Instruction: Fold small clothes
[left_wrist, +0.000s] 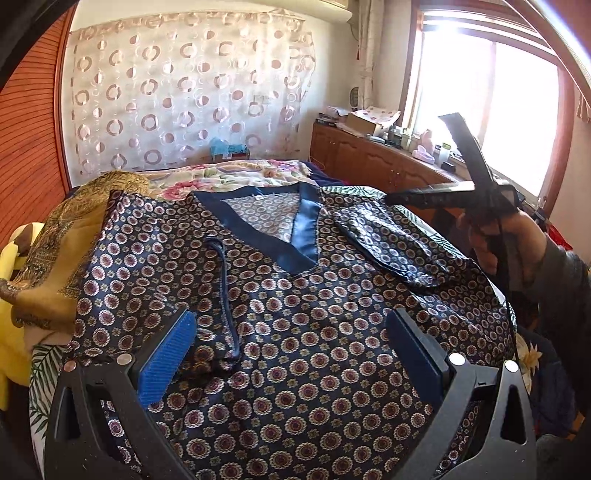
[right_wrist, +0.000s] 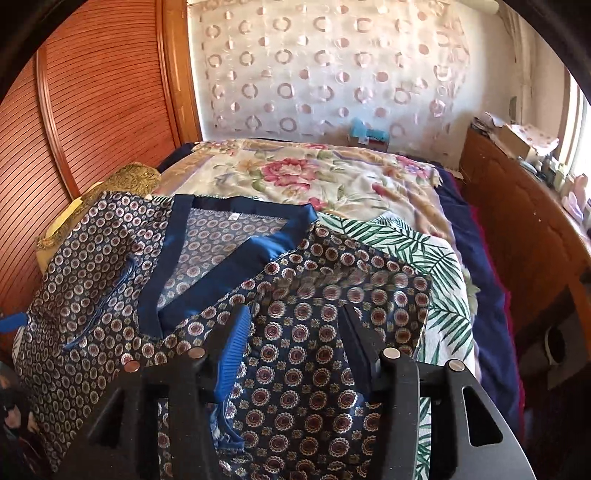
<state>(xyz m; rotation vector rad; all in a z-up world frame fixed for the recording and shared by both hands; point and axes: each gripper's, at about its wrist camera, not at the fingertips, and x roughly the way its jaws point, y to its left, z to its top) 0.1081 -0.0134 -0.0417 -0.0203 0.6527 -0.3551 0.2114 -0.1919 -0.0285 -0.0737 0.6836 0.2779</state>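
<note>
Patterned top (left_wrist: 295, 332) lies flat, V-neck (left_wrist: 273, 229) pointing away lengthwise.

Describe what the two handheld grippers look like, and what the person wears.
Both the left gripper and right gripper have black plastic frames with round silver bolt heads and ribbed blue pads on the fingers. The person's sleeve is dark grey.

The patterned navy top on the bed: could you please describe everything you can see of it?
The patterned navy top is satiny, printed with small round medallions, with a plain blue V-neck band and a white label inside the collar. It lies front-up on the bed, one sleeve folded inward across it. A thin blue cord rests on its chest.
</note>
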